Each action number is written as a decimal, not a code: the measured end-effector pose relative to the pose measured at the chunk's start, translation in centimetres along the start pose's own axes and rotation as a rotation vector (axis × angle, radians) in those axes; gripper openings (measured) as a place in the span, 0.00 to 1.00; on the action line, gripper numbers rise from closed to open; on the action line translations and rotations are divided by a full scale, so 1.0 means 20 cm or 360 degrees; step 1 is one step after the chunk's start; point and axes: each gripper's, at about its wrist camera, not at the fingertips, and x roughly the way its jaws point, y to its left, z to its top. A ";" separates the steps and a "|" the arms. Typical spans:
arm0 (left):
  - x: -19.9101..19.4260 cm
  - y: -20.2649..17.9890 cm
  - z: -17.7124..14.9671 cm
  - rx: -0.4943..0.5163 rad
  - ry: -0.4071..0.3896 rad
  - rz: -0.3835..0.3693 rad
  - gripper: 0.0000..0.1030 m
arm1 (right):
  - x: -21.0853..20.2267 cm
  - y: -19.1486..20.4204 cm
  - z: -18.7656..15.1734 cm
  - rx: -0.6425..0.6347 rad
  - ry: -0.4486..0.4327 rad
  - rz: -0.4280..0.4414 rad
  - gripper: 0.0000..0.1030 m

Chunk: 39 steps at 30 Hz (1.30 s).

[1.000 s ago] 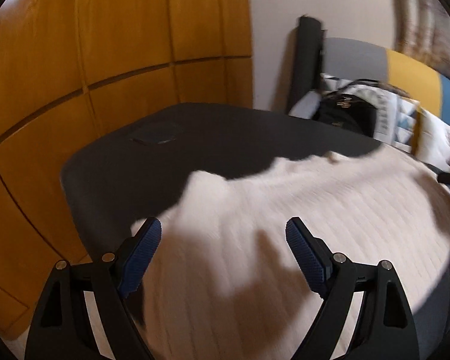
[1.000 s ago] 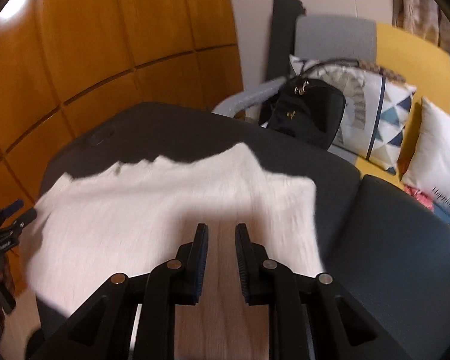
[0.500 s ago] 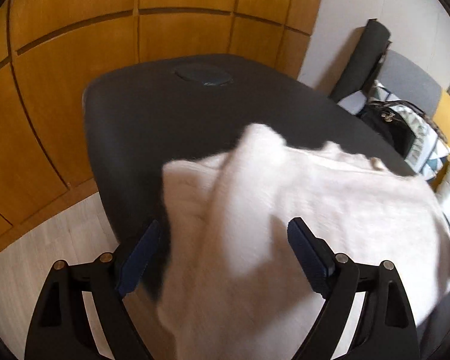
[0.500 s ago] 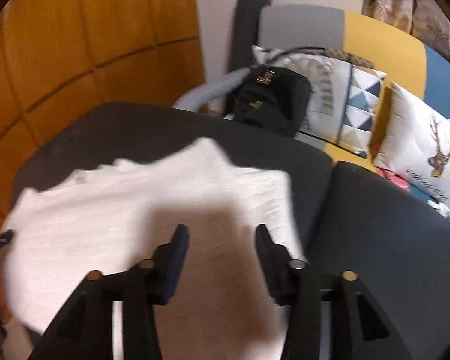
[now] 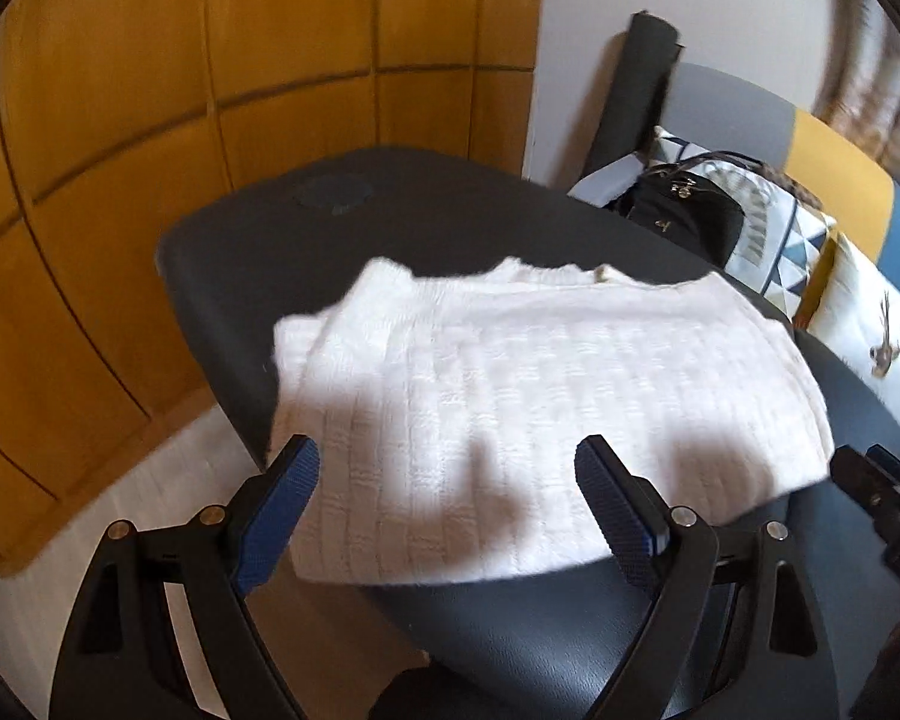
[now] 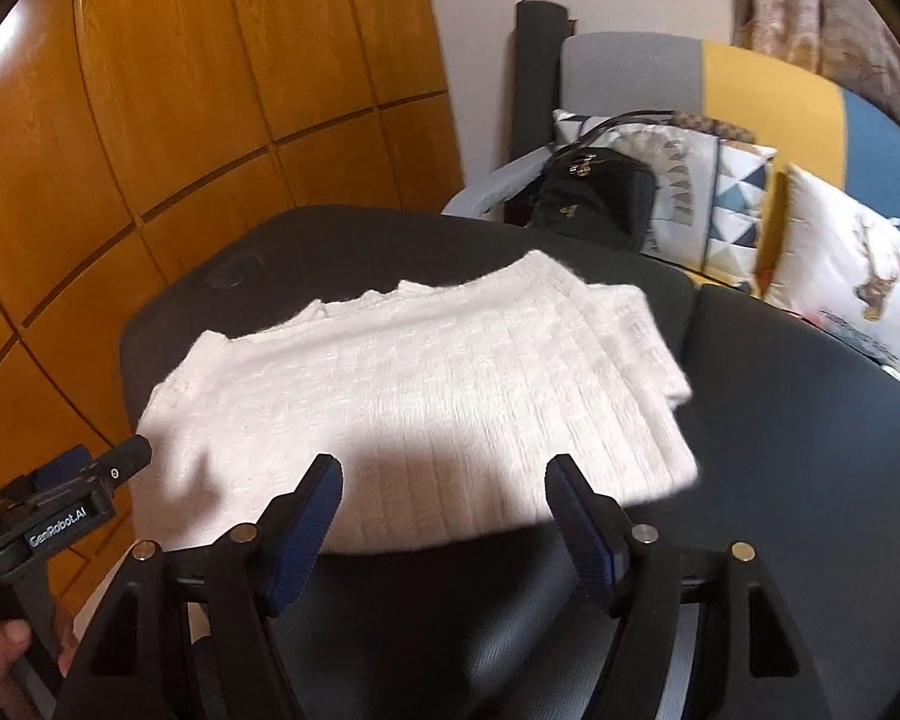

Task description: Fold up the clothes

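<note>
A white knitted sweater lies folded into a rough rectangle on the dark padded table. Its neckline faces the far side and both side edges are turned in. My left gripper hovers over the sweater's near left edge, open, with nothing between its blue pads. The right wrist view shows the same sweater on the table. My right gripper is open above the near edge, holding nothing. The left gripper shows at the left border there.
Orange wooden wall panels stand close behind and left of the table. A sofa at the right back holds a black bag and patterned cushions. Pale floor lies below the table's left edge.
The right gripper opened and let the sweater go. Both grippers drew back toward the near edge, and the sweater now lies flat with its sides folded in.
</note>
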 end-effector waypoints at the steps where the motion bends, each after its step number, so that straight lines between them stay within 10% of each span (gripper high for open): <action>1: -0.04 -0.02 0.00 0.0024 -0.0010 0.0005 0.87 | -0.02 0.02 -0.01 -0.0001 -0.0010 -0.0011 0.70; 39: -0.33 -0.09 -0.08 0.0015 -0.0053 -0.0049 0.87 | -0.25 0.17 -0.15 -0.0172 -0.0135 -0.0069 0.70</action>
